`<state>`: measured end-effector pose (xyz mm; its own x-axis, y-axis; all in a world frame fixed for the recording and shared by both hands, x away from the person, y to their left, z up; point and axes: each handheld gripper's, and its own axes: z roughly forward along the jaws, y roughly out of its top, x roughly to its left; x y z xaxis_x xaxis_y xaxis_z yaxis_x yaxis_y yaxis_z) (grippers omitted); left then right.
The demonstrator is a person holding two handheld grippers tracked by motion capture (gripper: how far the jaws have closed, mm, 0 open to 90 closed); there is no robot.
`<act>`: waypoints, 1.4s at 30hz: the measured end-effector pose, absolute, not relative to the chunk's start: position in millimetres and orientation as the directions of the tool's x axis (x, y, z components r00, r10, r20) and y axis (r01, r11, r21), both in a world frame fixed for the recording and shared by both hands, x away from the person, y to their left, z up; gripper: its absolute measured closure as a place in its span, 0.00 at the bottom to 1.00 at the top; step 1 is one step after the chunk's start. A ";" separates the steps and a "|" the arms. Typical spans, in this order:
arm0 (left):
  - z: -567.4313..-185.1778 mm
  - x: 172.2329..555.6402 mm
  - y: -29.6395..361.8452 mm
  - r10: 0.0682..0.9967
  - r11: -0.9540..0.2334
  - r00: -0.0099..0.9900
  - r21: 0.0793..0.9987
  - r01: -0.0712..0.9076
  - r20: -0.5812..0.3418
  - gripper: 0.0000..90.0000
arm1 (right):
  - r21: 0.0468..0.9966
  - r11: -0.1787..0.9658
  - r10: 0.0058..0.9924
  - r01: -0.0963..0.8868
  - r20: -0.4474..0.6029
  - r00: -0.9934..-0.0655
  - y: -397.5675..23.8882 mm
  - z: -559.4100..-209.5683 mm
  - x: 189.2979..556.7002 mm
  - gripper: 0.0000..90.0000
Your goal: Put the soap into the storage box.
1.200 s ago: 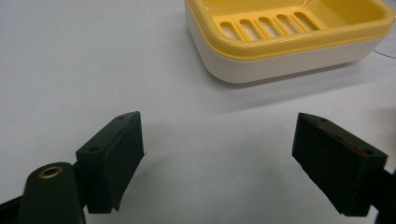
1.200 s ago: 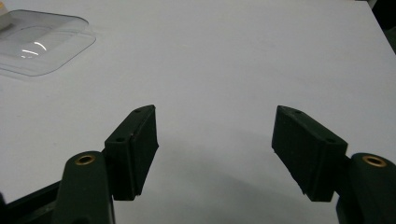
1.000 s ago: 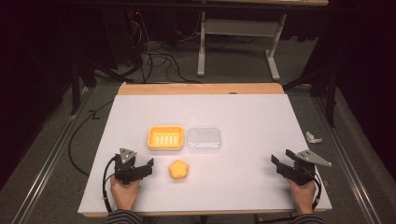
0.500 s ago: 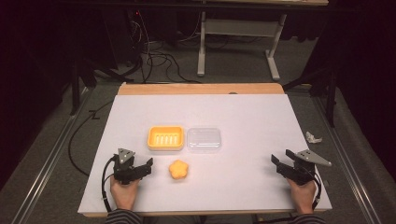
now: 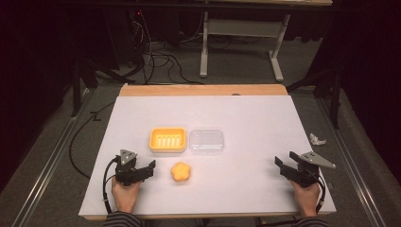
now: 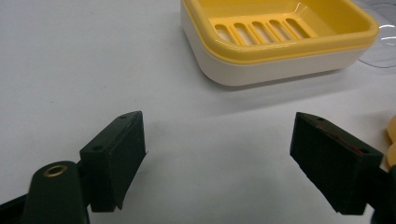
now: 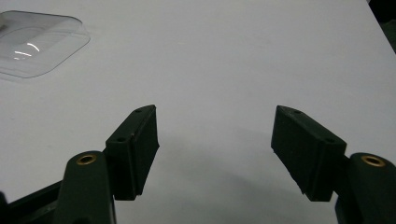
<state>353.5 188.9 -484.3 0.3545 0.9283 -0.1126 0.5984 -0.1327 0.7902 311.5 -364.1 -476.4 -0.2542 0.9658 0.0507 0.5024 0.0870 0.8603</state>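
Soap [image 5: 180,171] lies near the dish [image 5: 167,140], just right of the left gripper [image 5: 150,166]. Both grippers gape empty; right gripper [image 5: 279,164] rests far right. Probably best: close squarely on soap's sides.

orange flower-shaped soap [image 5: 180,171] before yellow dish [image 5: 167,140]

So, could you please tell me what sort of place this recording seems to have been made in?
Probably a lab or a recording room set up for handling demonstrations. A white table stands amid dark surroundings, loose cables trail over the grey floor behind it, and a person holds a left gripper and a right gripper over the table.
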 end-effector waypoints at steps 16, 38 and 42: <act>-469.7 343.7 185.2 0.905 -0.134 0.402 0.805 0.578 -0.138 0.25 | 0.864 0.090 0.965 0.495 0.047 -0.257 -364.5 -476.4 310.9 0.36; -455.1 332.6 164.4 0.844 -0.227 0.520 0.794 0.564 -0.128 0.14 | 0.864 0.086 0.966 0.497 0.050 -0.255 -364.5 -476.4 310.9 0.36; -453.9 330.2 158.4 0.834 -0.255 0.539 0.787 0.562 -0.115 0.13 | 0.867 0.091 0.965 0.490 0.045 -0.259 -365.1 -476.4 311.0 0.36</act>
